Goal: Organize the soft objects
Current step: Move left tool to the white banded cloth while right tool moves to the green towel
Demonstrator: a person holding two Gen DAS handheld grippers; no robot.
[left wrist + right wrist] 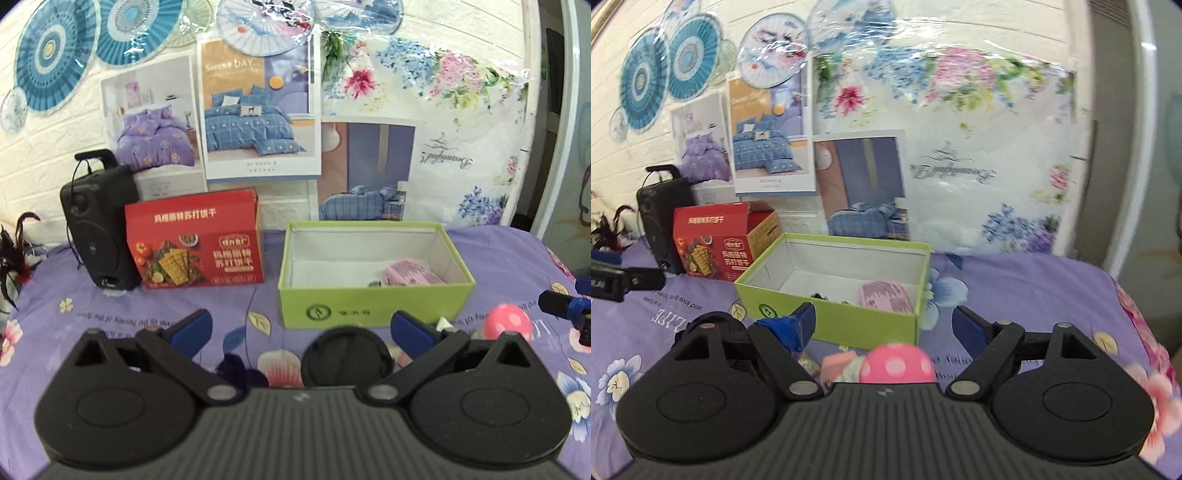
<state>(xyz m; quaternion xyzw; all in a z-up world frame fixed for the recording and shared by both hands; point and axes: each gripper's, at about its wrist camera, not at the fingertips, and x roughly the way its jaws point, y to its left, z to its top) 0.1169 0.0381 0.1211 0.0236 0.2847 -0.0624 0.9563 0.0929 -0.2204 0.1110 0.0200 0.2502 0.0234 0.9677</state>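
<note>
Pink spotted toy (pixel 897 363) half hidden behind gripper body; floral wall sheet (pixel 979 147) blurred.

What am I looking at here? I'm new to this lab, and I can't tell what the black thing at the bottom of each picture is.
Each black shape is a hand-held gripper with two blue-padded fingers; a person carries one in each hand. A wide-angle camera sits on each gripper and looks forward along its fingers, so you get one picture from the left gripper and one from the right gripper. Both stand open and hold nothing.

Before them is a surface covered by a purple flowered cloth. On it stands an open green box with a pink patterned soft item inside. Left of it are a red cracker box and a black speaker. In front of the green box lie a pink white-dotted soft toy and a round black object.
</note>
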